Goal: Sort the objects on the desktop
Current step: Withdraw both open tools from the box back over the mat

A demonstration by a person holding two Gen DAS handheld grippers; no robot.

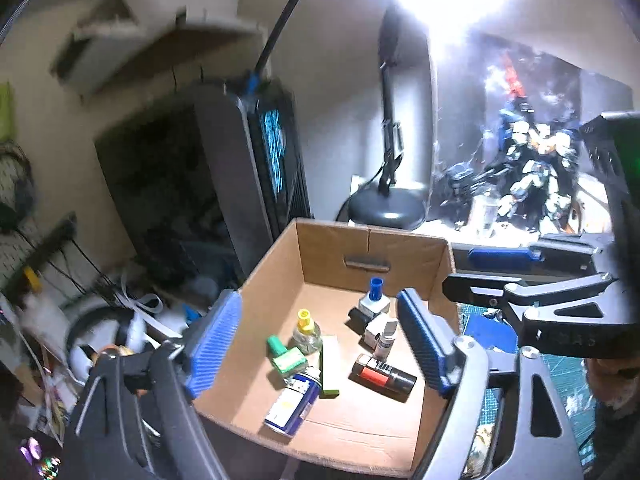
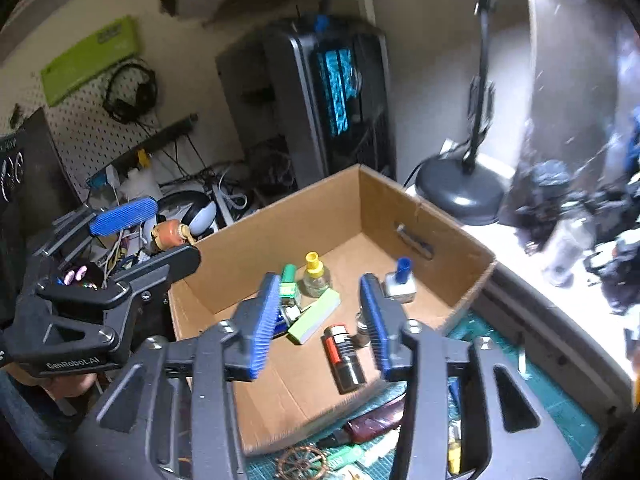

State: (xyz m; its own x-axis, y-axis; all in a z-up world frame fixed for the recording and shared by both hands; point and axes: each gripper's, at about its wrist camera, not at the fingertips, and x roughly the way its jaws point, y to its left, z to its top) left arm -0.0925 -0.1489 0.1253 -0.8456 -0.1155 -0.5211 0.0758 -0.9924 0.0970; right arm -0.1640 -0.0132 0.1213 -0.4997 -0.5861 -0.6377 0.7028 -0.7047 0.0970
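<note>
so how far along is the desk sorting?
Done: cardboard box already holds several items, including the blue spray can and red-labelled cylinder. In hand: nothing; left gripper and right gripper jaws open, empty. Left: clutter on the green mat.

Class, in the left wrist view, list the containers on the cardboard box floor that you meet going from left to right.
Green-capped bottle → yellow-capped bottle → pale green stick → blue-capped bottle → red-and-black can. The blue spray can and the small white bottles overlap others, so they are left out.
</note>
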